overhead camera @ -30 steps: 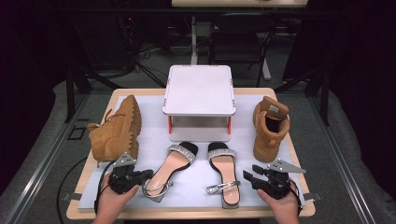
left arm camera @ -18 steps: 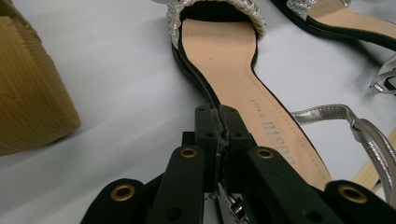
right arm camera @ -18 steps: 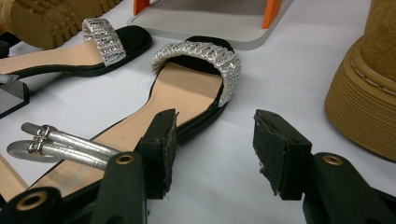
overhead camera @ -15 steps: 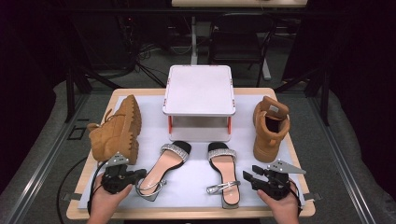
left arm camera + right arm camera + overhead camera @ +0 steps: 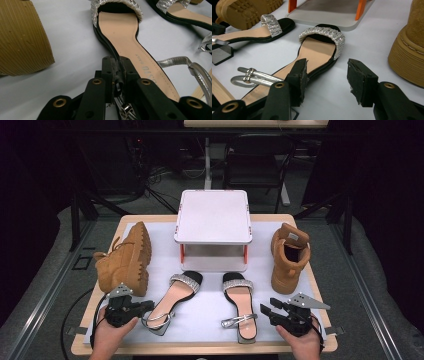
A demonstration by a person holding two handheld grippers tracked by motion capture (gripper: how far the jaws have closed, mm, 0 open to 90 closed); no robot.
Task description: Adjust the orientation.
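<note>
Silver-strapped left sandal [image 5: 125, 32] lies just ahead of the left tongs [image 5: 117, 75], whose nearly pressed-together jaws have just been parting.

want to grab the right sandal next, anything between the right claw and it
Nothing visible does: the right claw stands open right beside the right sandal, its silver strap lying off to one side.
</note>
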